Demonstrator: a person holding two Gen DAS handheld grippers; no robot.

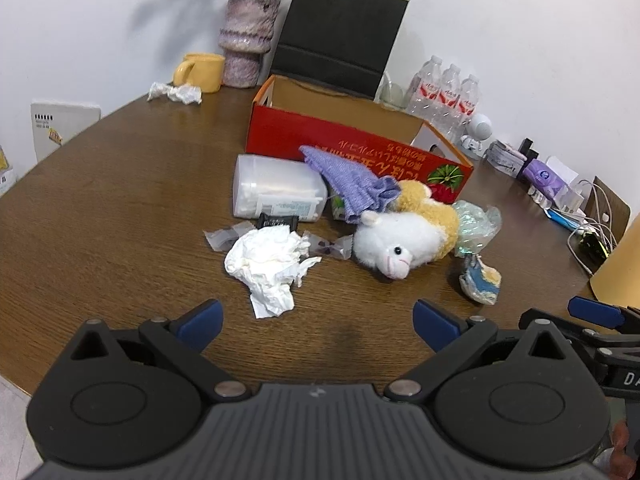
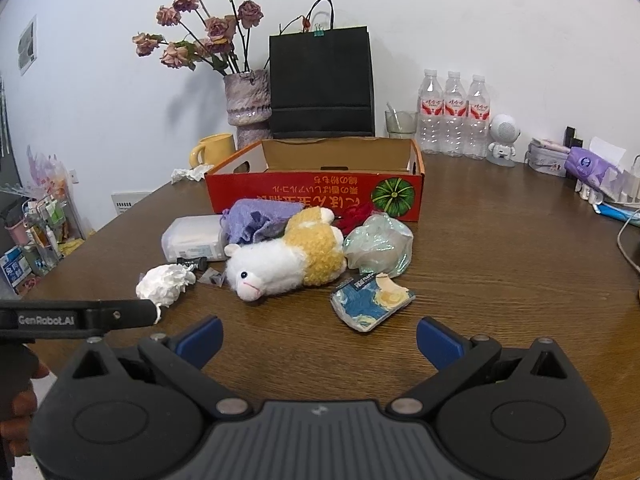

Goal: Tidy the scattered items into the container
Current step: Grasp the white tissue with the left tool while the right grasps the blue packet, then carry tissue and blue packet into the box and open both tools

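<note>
Brown wood table (image 1: 120,208) is carrying the red cardboard box (image 2: 312,196) toward its far edge, with the plush lamb (image 2: 288,260) and crumpled tissue (image 1: 268,264) lying before it. I am holding my left gripper (image 1: 316,320) and right gripper (image 2: 318,338) spread wide, gripping and touching nothing.
</note>
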